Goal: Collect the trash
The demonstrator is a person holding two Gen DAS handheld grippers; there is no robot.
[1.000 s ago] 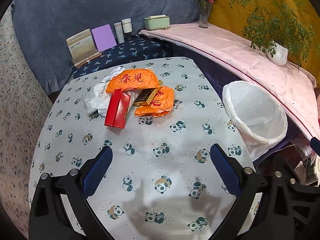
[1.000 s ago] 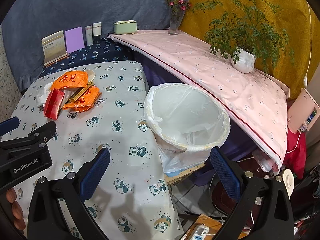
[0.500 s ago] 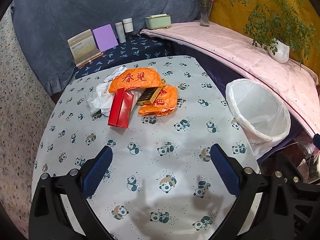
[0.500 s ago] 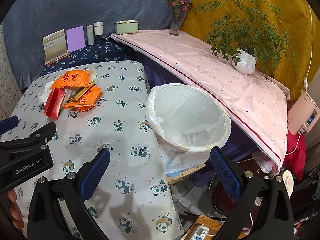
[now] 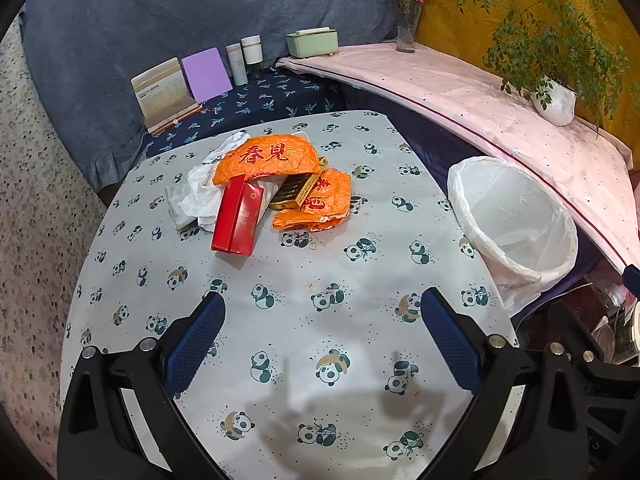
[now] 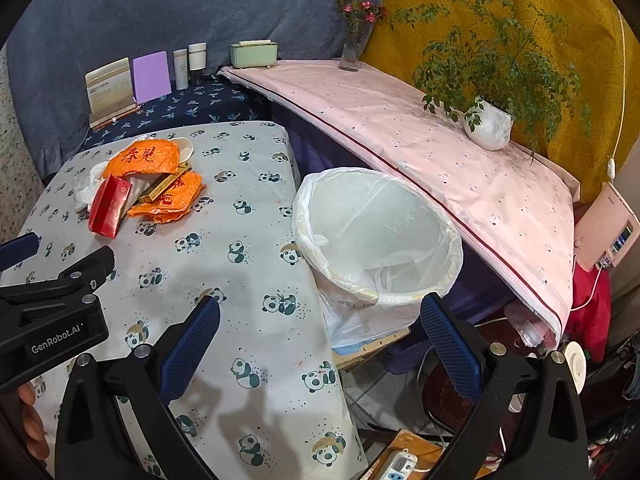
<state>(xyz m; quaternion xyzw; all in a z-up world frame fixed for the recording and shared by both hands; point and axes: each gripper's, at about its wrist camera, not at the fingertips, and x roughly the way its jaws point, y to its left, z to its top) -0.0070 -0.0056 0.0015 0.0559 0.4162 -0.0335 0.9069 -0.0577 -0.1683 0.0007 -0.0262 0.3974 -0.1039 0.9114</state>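
In the left wrist view, the left gripper fills the bottom of the frame, its jaws spread wide with nothing between them, above the panda-print counter. The trash lies in a heap in the centre-left of the frame, well apart from the blue pads. A red box leans at the front of the heap. Behind it sits an orange bag with red characters, and a second orange bag lies to its right. A dark pack rests between the two bags, partly on the second one. Crumpled tissue lies at the left of the heap, touching the red box. The bin, lined with a white bag, stands at the right edge of the counter, in the right middle of the frame.

In the right wrist view, the right gripper sits at the bottom, jaws likewise wide apart and holding nothing. Between the pads lie the counter's right edge and the bin, which takes up the centre of the frame; only the liner shows inside. The heap is at the upper left: red box, orange bag, second bag and tissue. The left gripper's black body enters from the left edge, above the counter.
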